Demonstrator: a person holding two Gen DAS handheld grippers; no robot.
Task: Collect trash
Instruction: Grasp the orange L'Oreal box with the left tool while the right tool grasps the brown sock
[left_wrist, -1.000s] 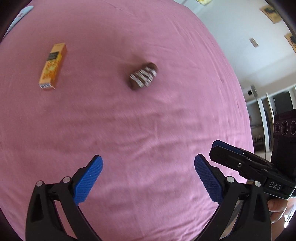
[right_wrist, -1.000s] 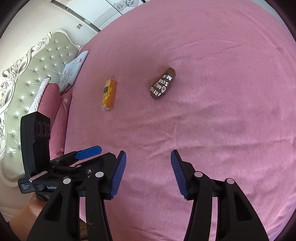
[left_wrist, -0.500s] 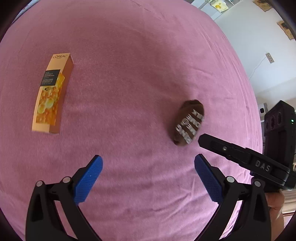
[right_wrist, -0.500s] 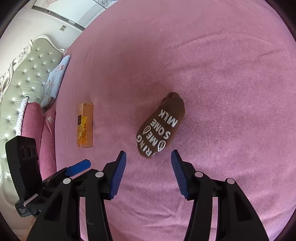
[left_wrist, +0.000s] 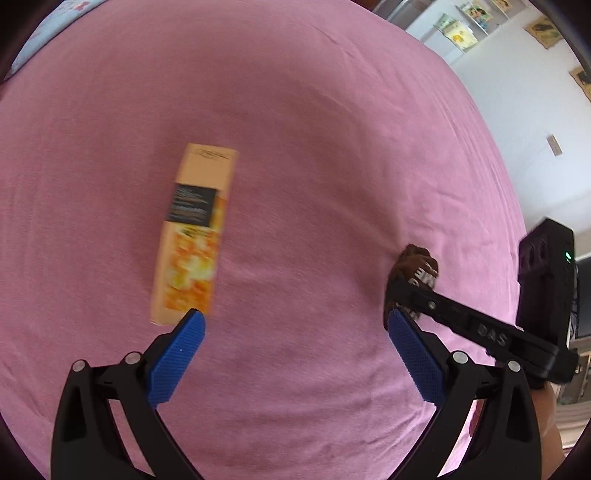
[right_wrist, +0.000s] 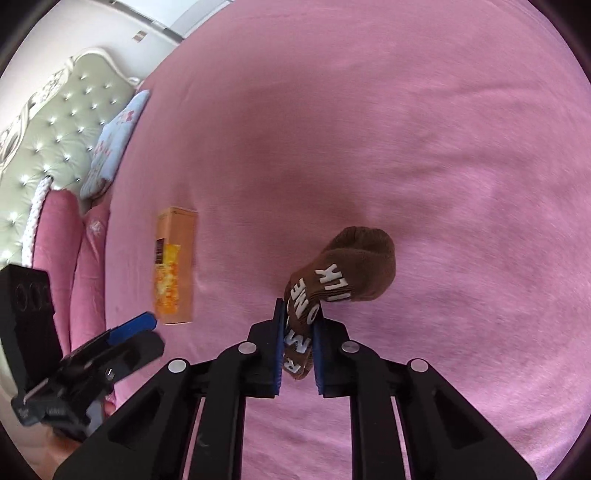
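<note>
One brown knitted sock with white letters (right_wrist: 347, 273) and one long orange cardboard box (left_wrist: 194, 236) lie apart on the wide pink bedsheet (left_wrist: 314, 129), far from its edges. The right gripper (right_wrist: 298, 343) is closing, pads pinching the sock. The left gripper (left_wrist: 295, 332) stands wide apart beside the box. Only the right view shows the padded headboard (right_wrist: 55, 122).

The right gripper (right_wrist: 298, 332) points steeply down at the bed, its jaws closing with a brown sock (right_wrist: 347, 273) pinched between the blue pads (right_wrist: 277, 350), one end of it standing up past the fingertips. The left gripper (left_wrist: 295, 325) also tilts steeply down, its jaws spread wide with nothing between them. In the left wrist view the right gripper reaches in from the right edge, a bit of hand (left_wrist: 550, 435) behind it.
</note>
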